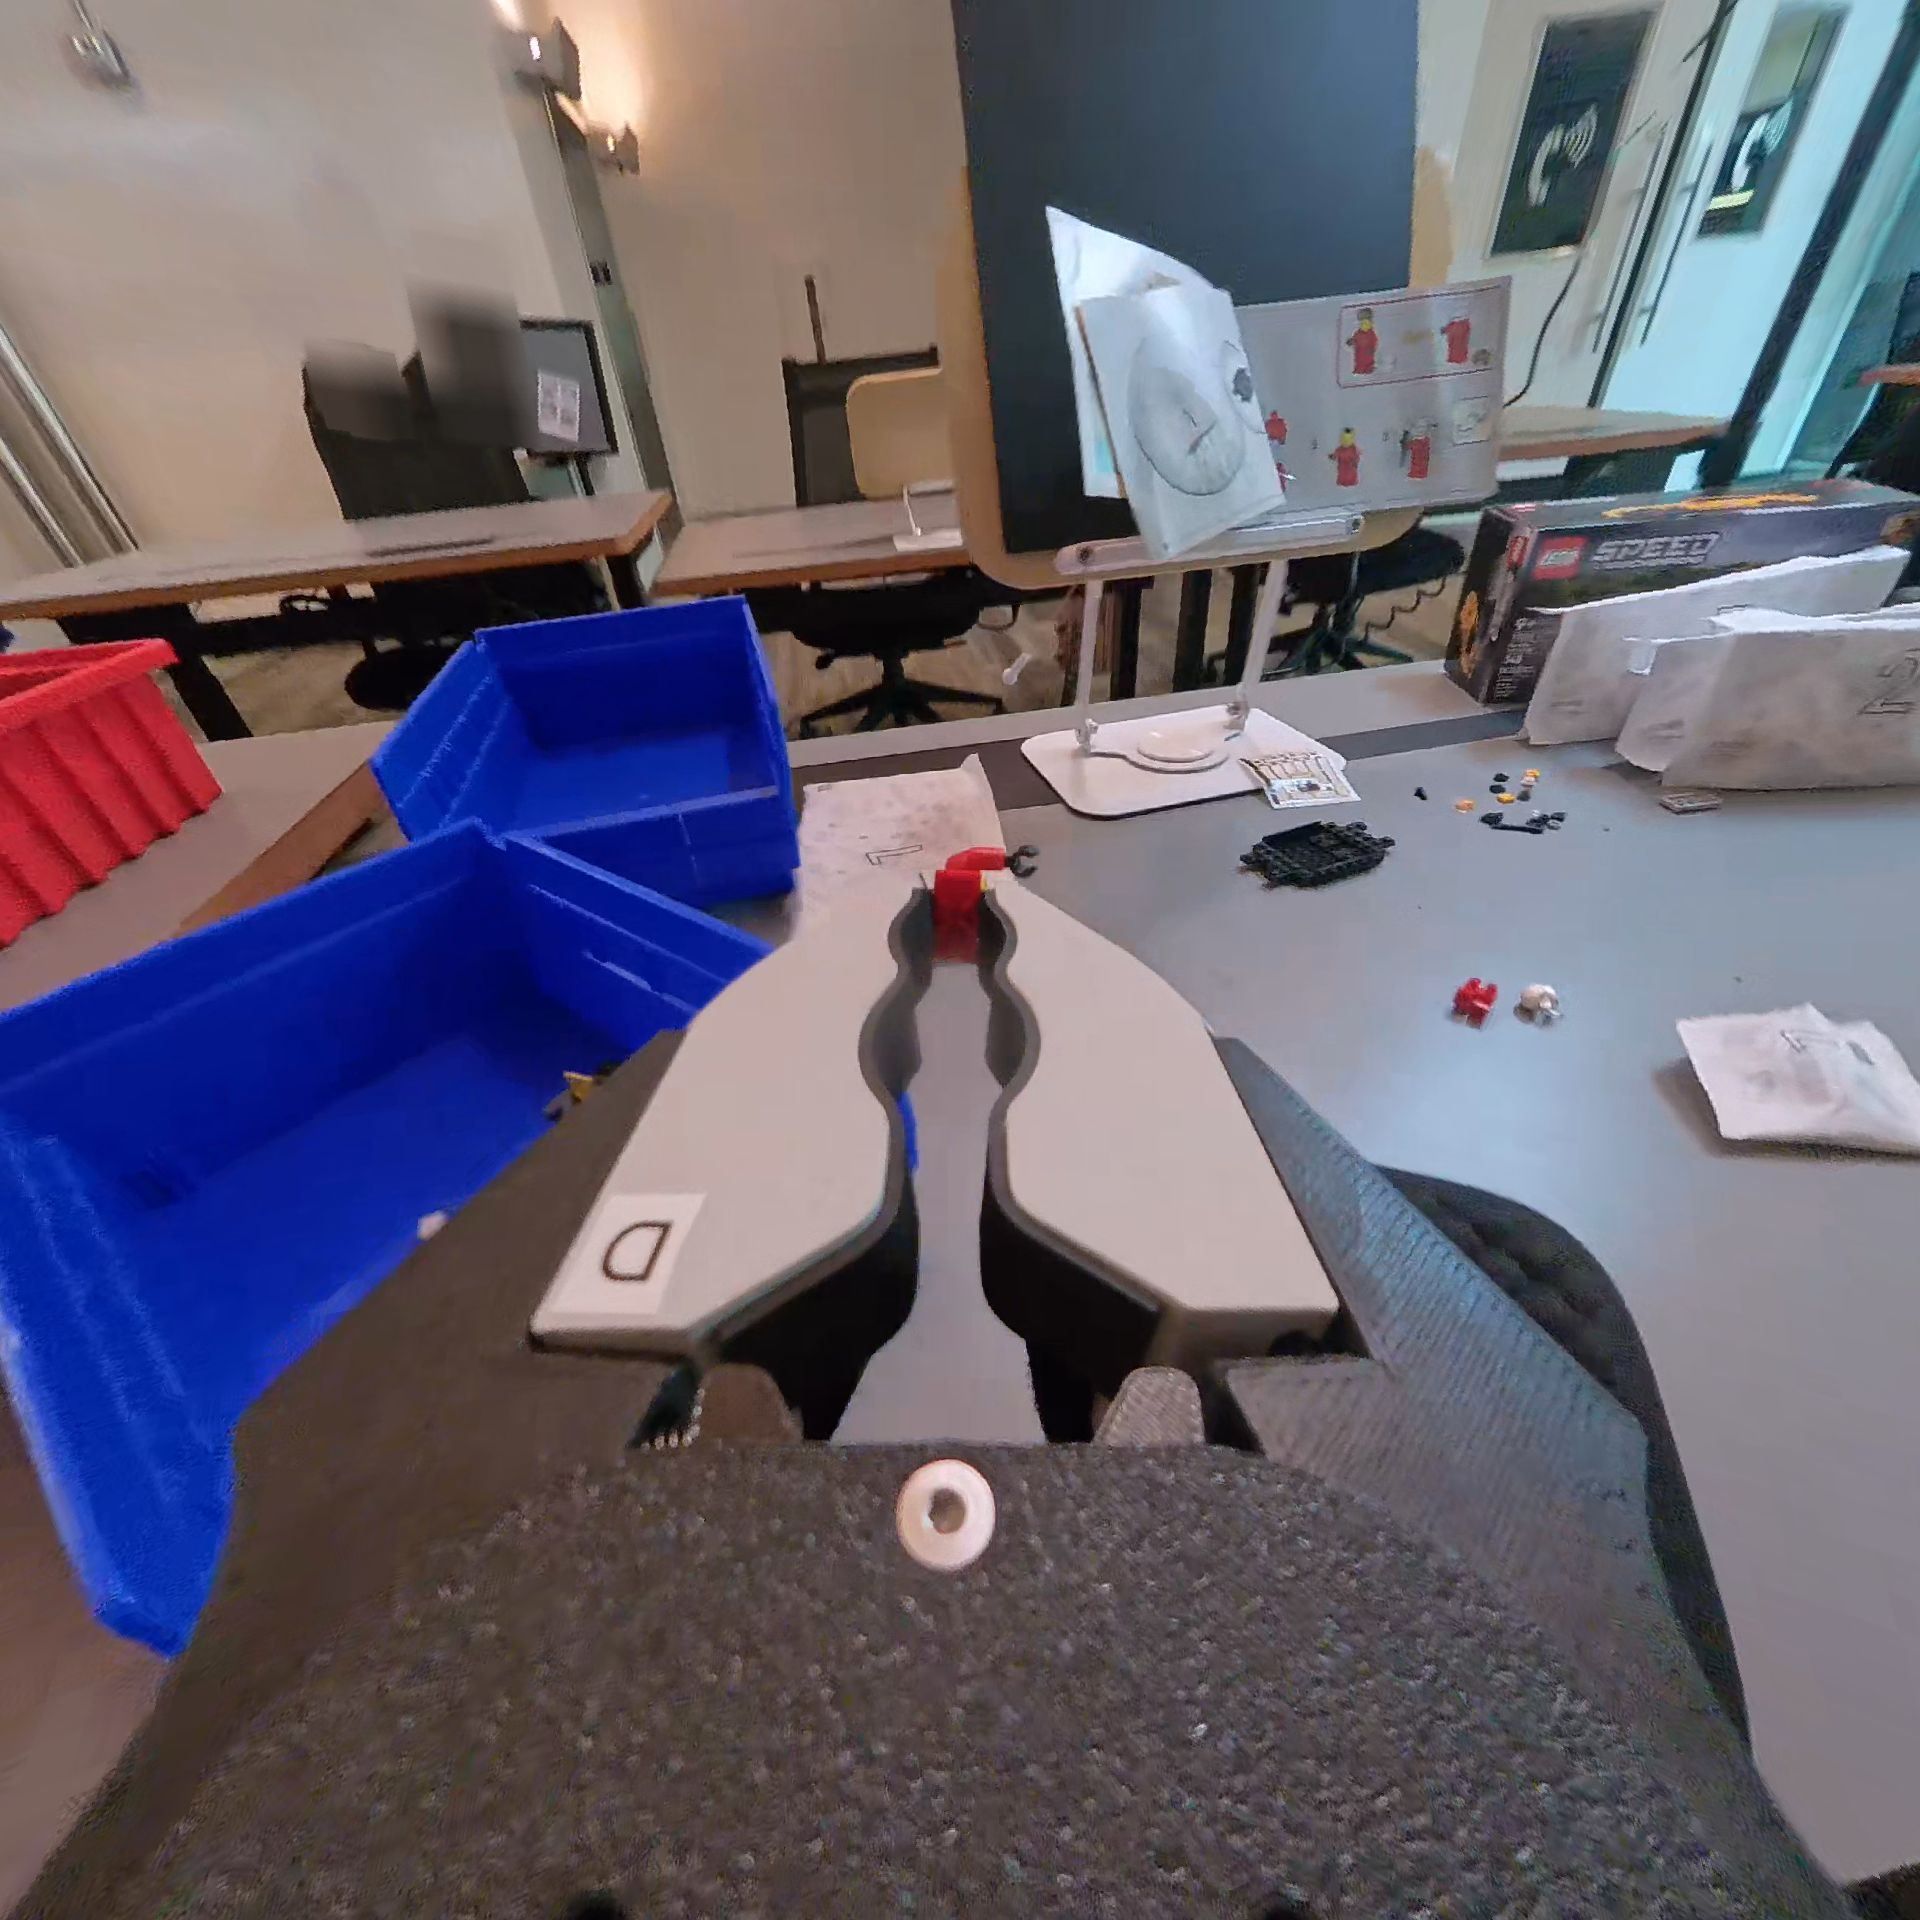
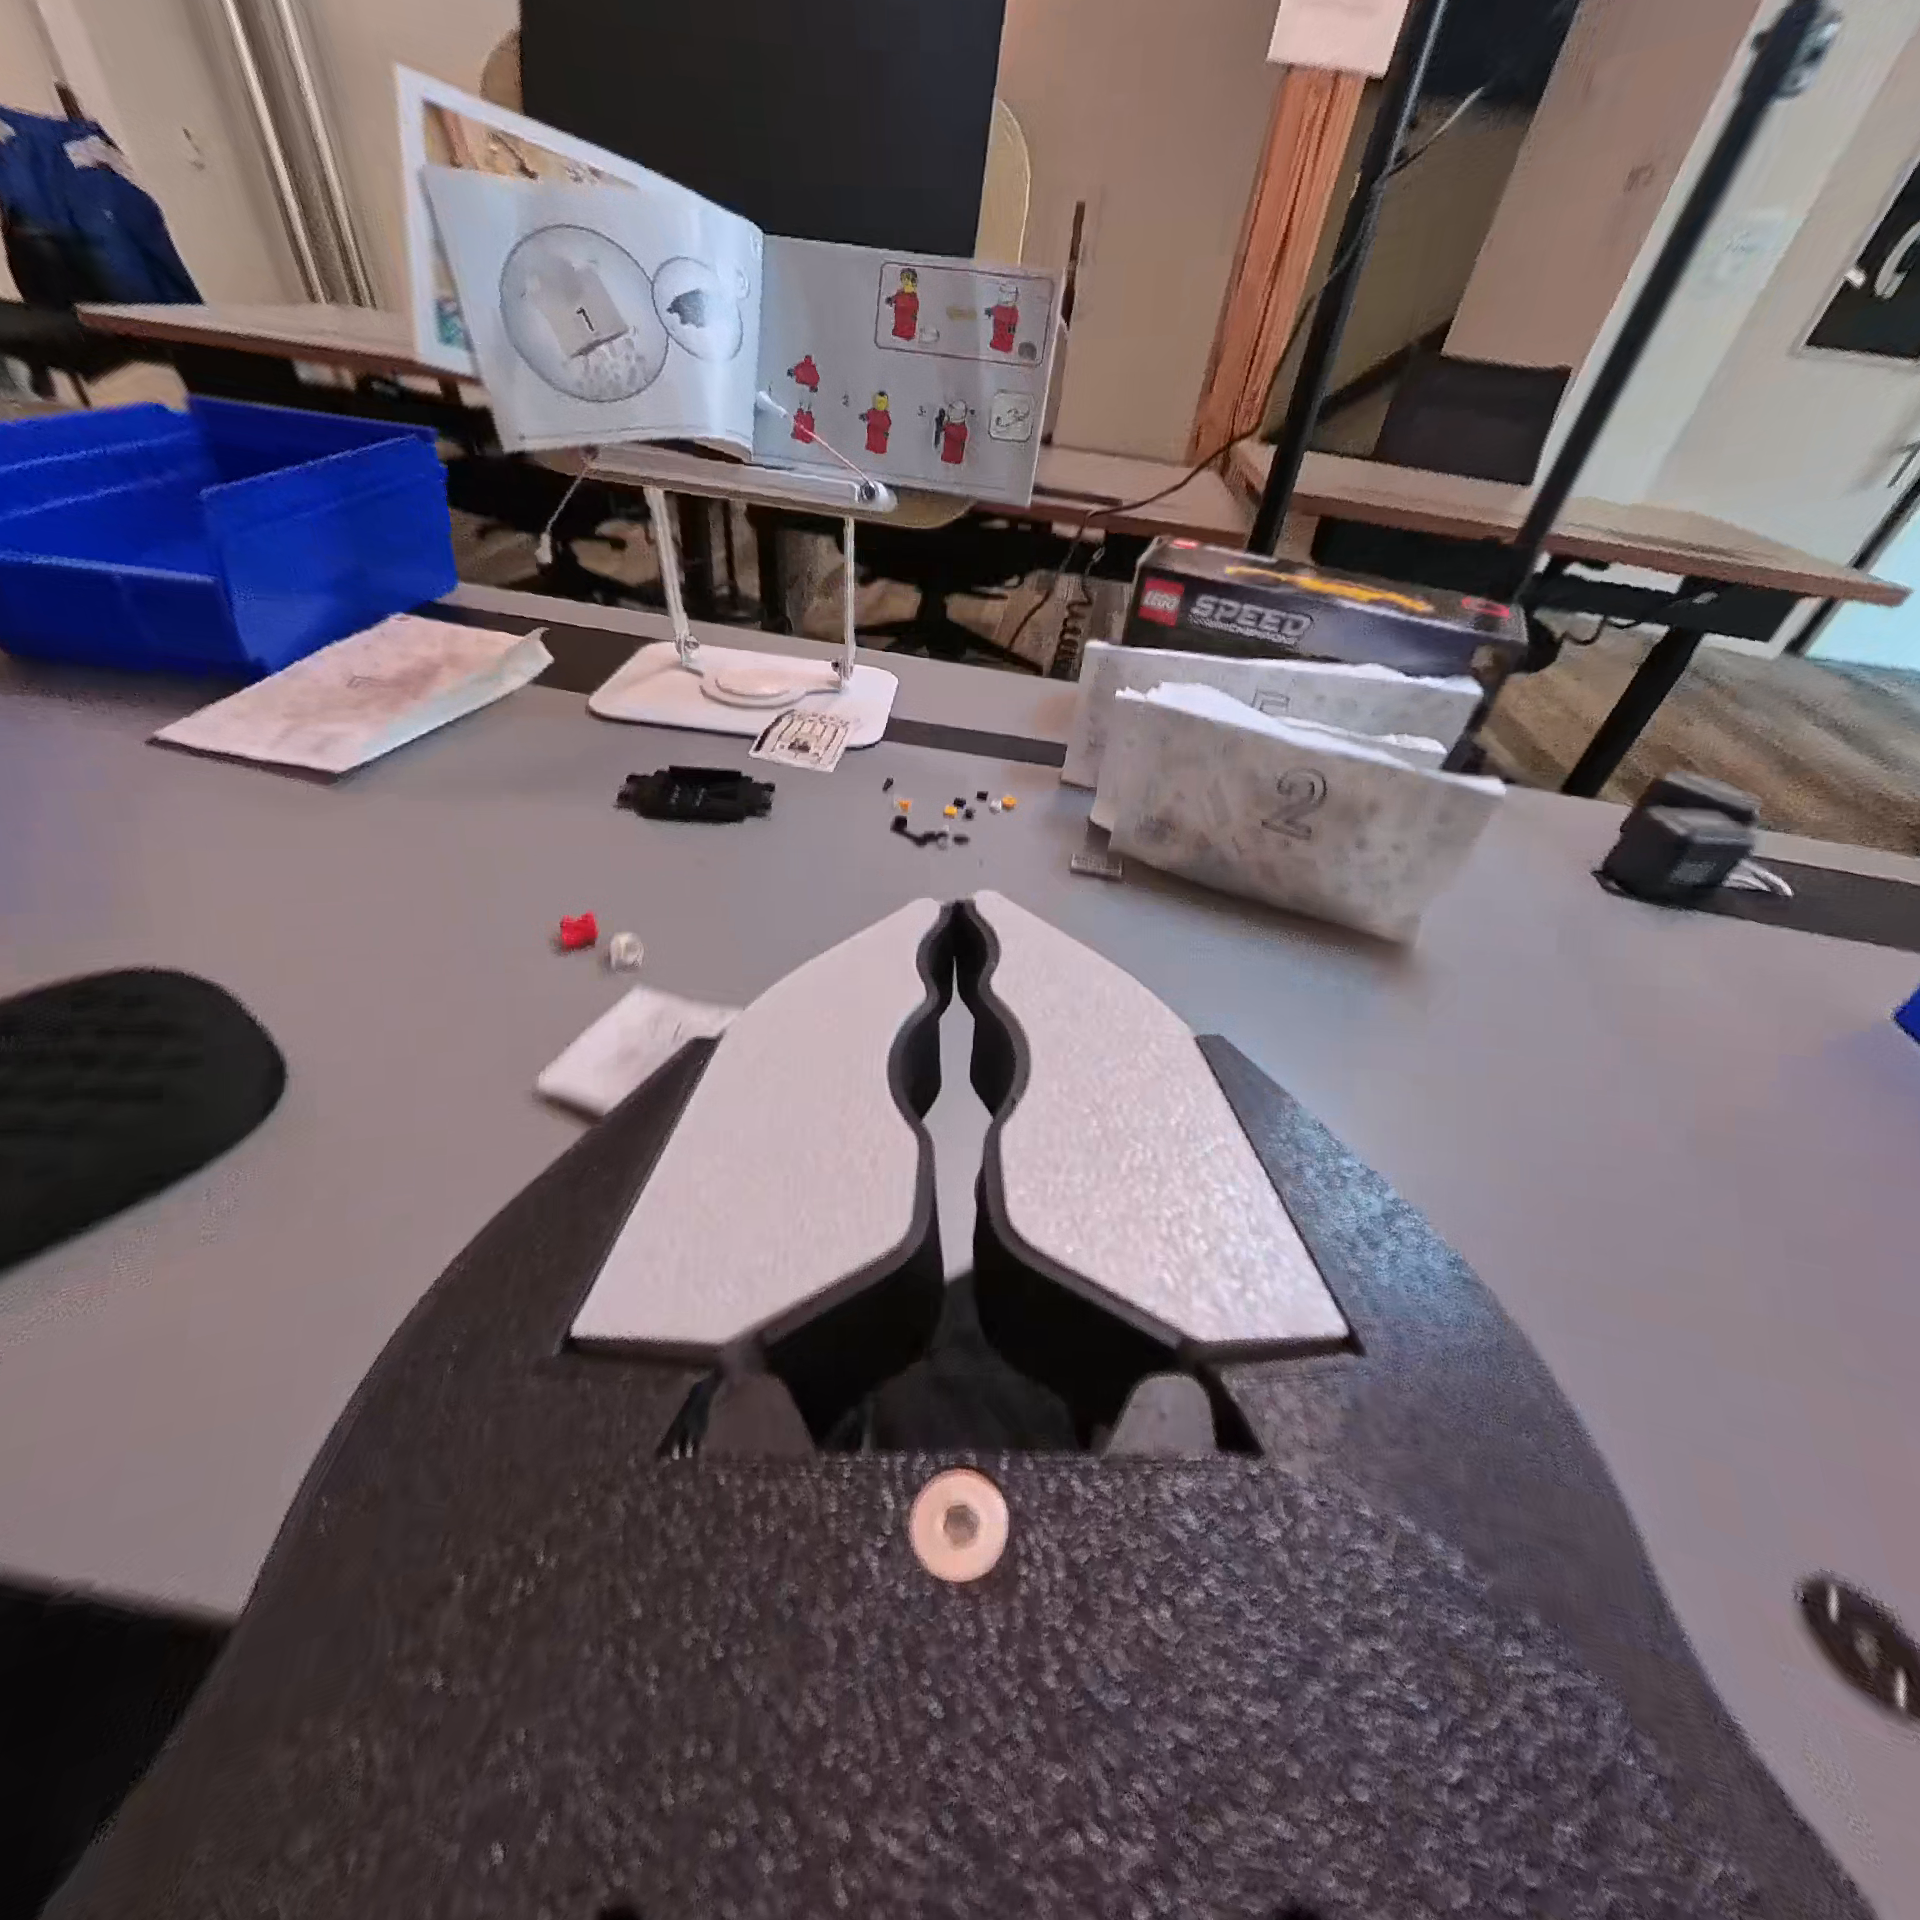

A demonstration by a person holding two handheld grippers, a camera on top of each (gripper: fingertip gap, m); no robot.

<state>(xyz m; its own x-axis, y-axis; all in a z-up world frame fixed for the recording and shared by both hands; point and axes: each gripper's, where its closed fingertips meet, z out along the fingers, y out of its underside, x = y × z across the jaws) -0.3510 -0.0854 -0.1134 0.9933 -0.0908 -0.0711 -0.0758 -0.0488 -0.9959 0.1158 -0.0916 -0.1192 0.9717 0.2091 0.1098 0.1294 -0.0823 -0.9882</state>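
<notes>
My left gripper [image 1: 957, 920] is shut on a small red minifigure torso [image 1: 958, 914] with a red arm and black hand sticking out to the right, held above the grey table [image 1: 1455, 1195]. A red leg piece [image 1: 1473, 1000] and a small white piece [image 1: 1538, 1003] lie on the table to the right; they also show in the right wrist view as the red piece [image 2: 578, 930] and white piece [image 2: 624, 950]. My right gripper [image 2: 961, 906] is shut and empty above the table, right of those pieces.
Two blue bins [image 1: 613, 748] and a red bin [image 1: 73, 748] stand at the left. A booklet stand [image 2: 743, 686], black plate [image 2: 694, 795], several tiny parts [image 2: 951, 810], paper bags [image 2: 1288, 821], a toy box [image 2: 1320, 618] and a torn bag [image 2: 634, 1044] lie ahead. The small white piece [image 1: 1538, 1003] is closer to my right gripper, around 30 centimetres from its tips; the left tips are 35 centimetres off. It turns up in the right wrist view [image 2: 617, 951] as well.
</notes>
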